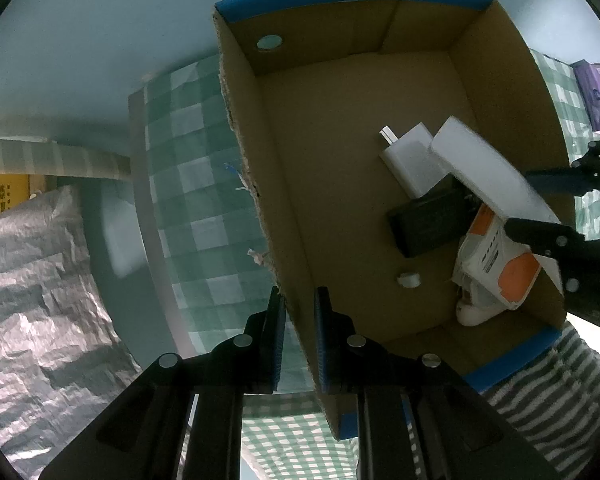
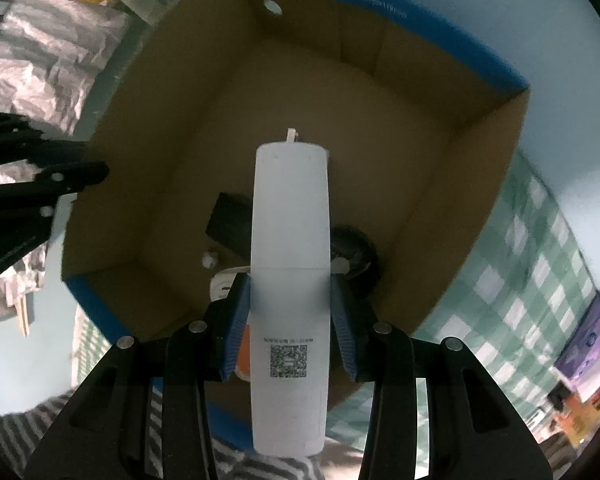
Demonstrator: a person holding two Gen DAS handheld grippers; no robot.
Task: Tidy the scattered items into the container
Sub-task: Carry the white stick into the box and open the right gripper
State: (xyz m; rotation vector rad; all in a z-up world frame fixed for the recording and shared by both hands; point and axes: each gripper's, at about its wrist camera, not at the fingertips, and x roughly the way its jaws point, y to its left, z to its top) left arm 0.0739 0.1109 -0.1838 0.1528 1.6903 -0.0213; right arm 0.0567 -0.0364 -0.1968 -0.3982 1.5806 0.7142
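— Currently, what grips what?
— Left gripper (image 1: 300, 340) is clamped on the torn wall of the corrugated cardboard box (image 1: 340, 160). Right gripper (image 2: 290, 320) pinches a smooth white oblong case (image 2: 290, 240) above the box.
— Differences between views?
— Left view alone shows the white charger (image 1: 410, 160) inside; right view shows the case's QR label.

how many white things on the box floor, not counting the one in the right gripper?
3: a white charger mid-floor, a small white cap toward the near wall, and a white-orange device in the near corner. The held white box may hide more.
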